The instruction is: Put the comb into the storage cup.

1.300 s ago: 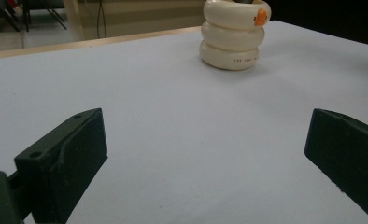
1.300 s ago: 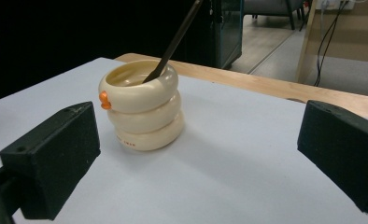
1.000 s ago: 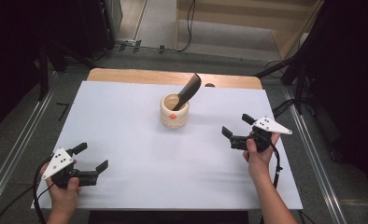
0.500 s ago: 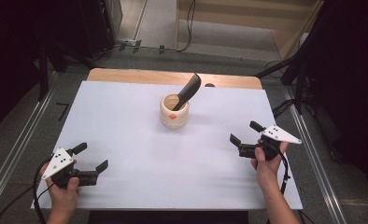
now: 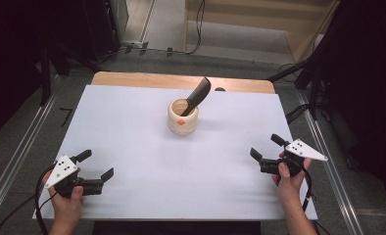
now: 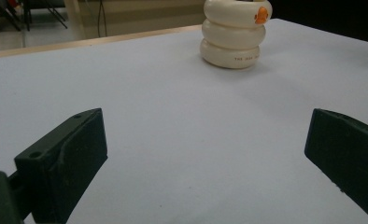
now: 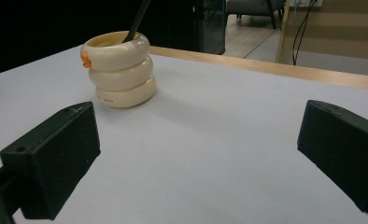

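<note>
A cream ribbed cup (image 5: 182, 117) with an orange mark stands upright near the middle back of the white table (image 5: 132, 127). A black utensil (image 5: 197, 94) leans out of it toward the back right. The cup appears as well in the left gripper view (image 6: 232, 32) and the right gripper view (image 7: 120, 70). My left gripper (image 5: 97, 165) rests at the front left, open, nothing between its jaws. My right gripper (image 5: 266, 147) sits at the front right, open and empty as well. Both are well away from the cup.
A wooden strip (image 5: 132, 78) runs along the table's far edge. Metal rails (image 5: 14, 156) flank the table on both sides. Cables (image 5: 196, 29) lie on the floor behind.
My right gripper has drawn back toward the front right edge of the table. The left gripper and the cup have stayed put.
</note>
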Demonstrator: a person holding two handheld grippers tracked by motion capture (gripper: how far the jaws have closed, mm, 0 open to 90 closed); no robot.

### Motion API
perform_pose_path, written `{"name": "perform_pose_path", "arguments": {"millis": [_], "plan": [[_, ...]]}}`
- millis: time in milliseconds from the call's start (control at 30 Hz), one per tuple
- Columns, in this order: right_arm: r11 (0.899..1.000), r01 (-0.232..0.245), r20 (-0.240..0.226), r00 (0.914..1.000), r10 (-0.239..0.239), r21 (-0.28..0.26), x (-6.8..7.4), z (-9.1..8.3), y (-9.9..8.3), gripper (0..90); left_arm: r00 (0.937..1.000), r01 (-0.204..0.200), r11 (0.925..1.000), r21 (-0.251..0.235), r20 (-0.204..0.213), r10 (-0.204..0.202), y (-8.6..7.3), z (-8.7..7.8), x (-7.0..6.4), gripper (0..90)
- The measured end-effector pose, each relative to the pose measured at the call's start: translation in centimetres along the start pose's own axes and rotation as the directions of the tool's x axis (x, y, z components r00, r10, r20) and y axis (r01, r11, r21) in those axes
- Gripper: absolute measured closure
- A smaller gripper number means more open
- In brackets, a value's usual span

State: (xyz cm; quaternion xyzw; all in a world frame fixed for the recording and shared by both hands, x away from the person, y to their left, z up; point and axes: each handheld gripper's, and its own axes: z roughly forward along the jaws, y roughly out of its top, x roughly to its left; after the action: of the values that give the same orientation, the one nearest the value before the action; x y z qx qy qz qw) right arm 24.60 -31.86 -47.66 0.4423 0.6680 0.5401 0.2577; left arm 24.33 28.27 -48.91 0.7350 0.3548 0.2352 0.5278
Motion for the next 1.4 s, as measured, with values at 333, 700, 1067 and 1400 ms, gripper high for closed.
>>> {"name": "perform_pose_path", "arguments": {"millis": [333,700,1067,1400], "plan": [[1.000,0.001,0.020,0.9998,-0.001,0.003,-0.5,-1.5,-1.0,0.0,1.0000,0.000,1.0000,0.000,0.000,0.000,0.0,0.0,0.0,0.0],[1.000,-0.010,0.046,0.9989,0.010,0.004,-1.2,-3.2,-2.1,0.0,1.0000,0.005,1.0000,-0.002,0.000,-0.005,0.0,0.0,0.0,0.0],[1.000,-0.016,0.059,0.9981,0.015,0.018,-1.7,-4.4,-3.6,0.0,1.0000,0.005,1.0000,-0.004,0.001,-0.005,0.0,-0.1,0.0,0.0],[0.999,-0.029,0.066,0.9975,0.027,0.019,-2.1,-5.2,-4.4,0.0,1.0000,0.005,1.0000,-0.004,0.001,-0.005,0.0,-0.1,0.0,0.0]]}}
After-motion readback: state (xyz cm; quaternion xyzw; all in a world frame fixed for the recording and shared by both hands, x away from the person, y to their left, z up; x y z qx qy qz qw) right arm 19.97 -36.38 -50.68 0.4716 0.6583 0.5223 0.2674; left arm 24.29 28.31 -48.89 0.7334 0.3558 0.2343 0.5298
